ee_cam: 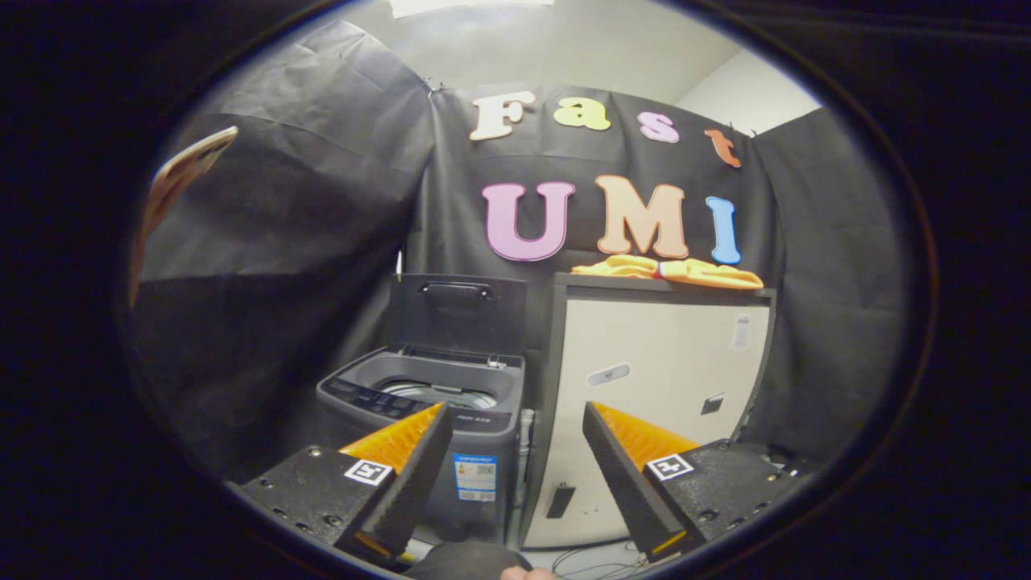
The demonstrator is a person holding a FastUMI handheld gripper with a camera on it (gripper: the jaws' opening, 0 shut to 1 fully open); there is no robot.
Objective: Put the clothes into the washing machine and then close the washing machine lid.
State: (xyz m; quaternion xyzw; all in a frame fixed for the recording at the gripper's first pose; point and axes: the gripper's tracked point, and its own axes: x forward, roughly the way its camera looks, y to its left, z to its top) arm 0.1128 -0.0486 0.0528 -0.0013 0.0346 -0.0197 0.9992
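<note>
The fingers (515, 419) are spread wide, holding nothing, well back from everything. The clothes (668, 271) lie along the cabinet's (660, 362) top front edge (loosely heaped), beside the open washer (439, 395). A shallow pinch could drop cloth behind the washer.

The washing machine (435, 403) is dark grey, its raised lid (457, 310) darker still. Beside it, a cream-fronted cabinet (656, 379) with dark edges carries bright orange-yellow clothes (672, 271).
</note>
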